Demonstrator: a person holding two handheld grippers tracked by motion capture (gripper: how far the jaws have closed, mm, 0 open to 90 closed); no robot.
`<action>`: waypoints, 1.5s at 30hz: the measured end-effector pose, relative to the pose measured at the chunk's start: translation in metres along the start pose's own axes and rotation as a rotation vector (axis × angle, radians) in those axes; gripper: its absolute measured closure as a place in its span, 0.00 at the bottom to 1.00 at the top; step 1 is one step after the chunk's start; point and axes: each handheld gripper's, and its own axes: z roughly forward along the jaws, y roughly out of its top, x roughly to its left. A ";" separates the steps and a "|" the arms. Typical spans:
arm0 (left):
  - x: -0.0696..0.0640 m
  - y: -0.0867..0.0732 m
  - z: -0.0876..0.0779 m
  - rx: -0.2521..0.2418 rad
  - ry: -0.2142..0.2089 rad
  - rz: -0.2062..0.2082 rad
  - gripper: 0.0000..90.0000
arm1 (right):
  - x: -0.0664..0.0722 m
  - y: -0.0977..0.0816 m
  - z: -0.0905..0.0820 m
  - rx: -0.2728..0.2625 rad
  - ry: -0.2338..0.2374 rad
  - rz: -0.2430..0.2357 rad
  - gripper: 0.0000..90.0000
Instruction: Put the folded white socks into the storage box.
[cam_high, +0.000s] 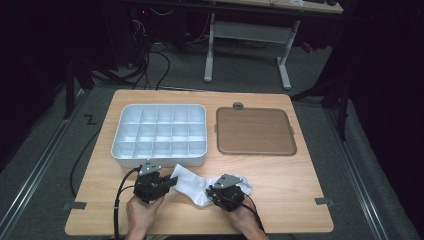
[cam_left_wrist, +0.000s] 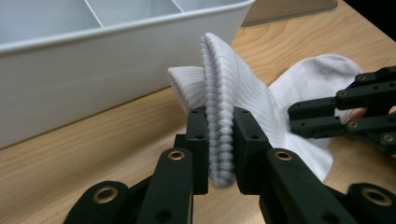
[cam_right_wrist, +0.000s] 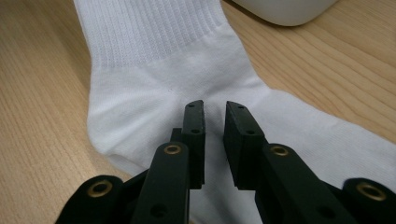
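Left gripper (cam_left_wrist: 219, 144) has the white sock (cam_high: 192, 182) pinched at its ribbed cuff and lifted — the sock lies at six o'clock, just below the divided tray (cam_high: 159, 134). Right gripper (cam_right_wrist: 214, 140), jaws narrow, presses the heel area. Folding looks barely begun; stowing remains.

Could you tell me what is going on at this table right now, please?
A person is handling a white sock with two hand-held grippers at a wooden table. The left gripper is clamped on the sock's ribbed cuff, which stands up folded between its jaws. The right gripper rests over the heel area, its jaws nearly closed with a narrow gap. Behind the sock sit an empty white compartment tray and a brown lid.
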 end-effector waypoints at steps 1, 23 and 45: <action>0.000 0.001 -0.001 -0.002 -0.006 -0.003 0.87 | 0.001 0.001 0.001 0.001 0.001 0.000 0.88; -0.020 0.015 -0.009 -0.026 -0.103 -0.002 0.87 | 0.025 0.022 0.021 0.005 0.031 -0.044 0.88; -0.031 0.017 -0.013 -0.007 -0.123 0.033 0.87 | 0.034 0.027 0.024 0.008 0.097 -0.060 0.86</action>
